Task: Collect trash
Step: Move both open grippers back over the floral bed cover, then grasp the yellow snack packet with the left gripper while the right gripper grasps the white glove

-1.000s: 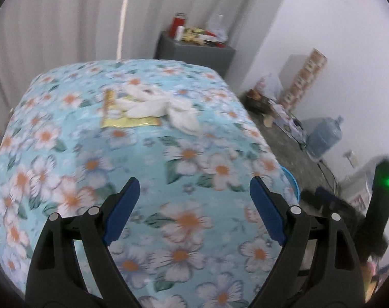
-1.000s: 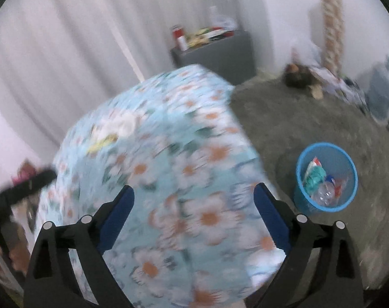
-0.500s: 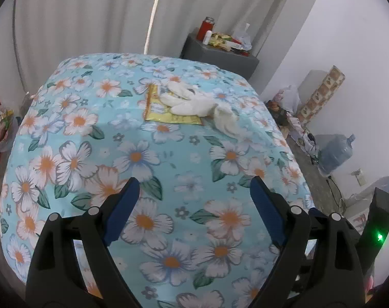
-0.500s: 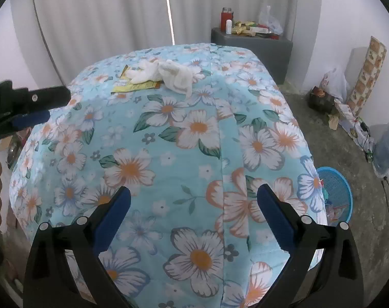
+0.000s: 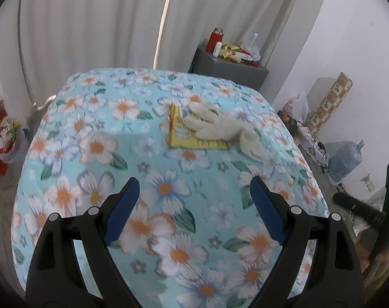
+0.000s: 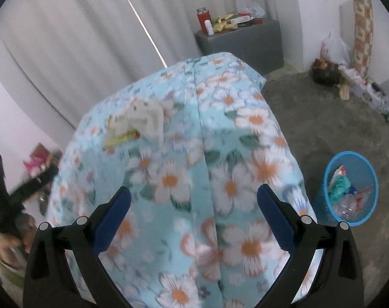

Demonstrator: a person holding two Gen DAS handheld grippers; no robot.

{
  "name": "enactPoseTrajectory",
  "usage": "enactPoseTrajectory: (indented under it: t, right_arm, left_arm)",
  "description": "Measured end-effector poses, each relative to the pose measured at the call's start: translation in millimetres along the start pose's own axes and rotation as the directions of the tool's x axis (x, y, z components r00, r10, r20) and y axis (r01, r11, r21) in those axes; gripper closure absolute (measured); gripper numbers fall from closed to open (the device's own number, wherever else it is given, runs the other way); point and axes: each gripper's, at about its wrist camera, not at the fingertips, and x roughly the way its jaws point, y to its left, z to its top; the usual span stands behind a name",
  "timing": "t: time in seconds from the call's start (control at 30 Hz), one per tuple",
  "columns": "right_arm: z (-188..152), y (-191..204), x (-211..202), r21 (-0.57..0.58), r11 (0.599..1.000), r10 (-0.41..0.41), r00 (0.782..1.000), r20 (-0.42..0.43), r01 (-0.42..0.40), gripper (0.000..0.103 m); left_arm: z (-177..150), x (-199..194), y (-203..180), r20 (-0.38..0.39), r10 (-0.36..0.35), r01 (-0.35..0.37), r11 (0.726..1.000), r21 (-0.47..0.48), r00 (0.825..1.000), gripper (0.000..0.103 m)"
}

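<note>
A pair of white gloves (image 5: 220, 127) lies on a yellow wrapper (image 5: 192, 140) at the far side of a table with a blue floral cloth (image 5: 97, 169). The gloves (image 6: 145, 118) and wrapper (image 6: 120, 137) also show in the right wrist view. My left gripper (image 5: 194, 192) is open and empty above the near part of the table. My right gripper (image 6: 193, 202) is open and empty over the table's right edge. A blue trash basket (image 6: 348, 190) holding several pieces of trash stands on the floor to the right.
A grey cabinet (image 5: 227, 68) with a red container and clutter stands behind the table. White curtains hang at the back. A water jug (image 5: 344, 159), boxes and bags lie along the right wall. Bags sit on the floor at left (image 5: 7, 138).
The left gripper has moved closer to the gloves and wrapper. The right gripper has swung to the right, bringing the blue basket fully into view.
</note>
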Motion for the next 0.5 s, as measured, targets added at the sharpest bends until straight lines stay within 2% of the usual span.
enactPoseTrajectory:
  t: [0.13, 0.27, 0.4, 0.43, 0.5]
  right_arm:
    - [22, -2, 10, 0.040, 0.996, 0.080, 0.997, -0.010, -0.080, 0.007]
    - [42, 0, 33, 0.098, 0.977, 0.193, 0.980, -0.051, -0.188, 0.007]
    - [63, 15, 62, 0.090, 0.971, 0.231, 0.969, -0.089, -0.224, 0.014]
    - [66, 19, 68, 0.085, 0.969, 0.241, 0.965, -0.099, -0.233, 0.016]
    - [74, 27, 85, 0.079, 0.966, 0.253, 0.959, -0.129, -0.244, 0.021]
  left_arm:
    - [11, 15, 7, 0.003, -0.008, 0.008, 1.000, 0.016, 1.000, 0.020]
    - [23, 35, 16, -0.006, -0.031, 0.031, 1.000, 0.002, 1.000, 0.020]
    - [40, 65, 26, -0.041, -0.075, 0.074, 0.997, -0.015, 0.996, 0.021]
    - [45, 76, 30, -0.056, -0.094, 0.093, 0.995, -0.030, 0.994, 0.028]
    - [53, 96, 37, -0.089, -0.110, 0.105, 0.993, -0.060, 0.990, 0.034]
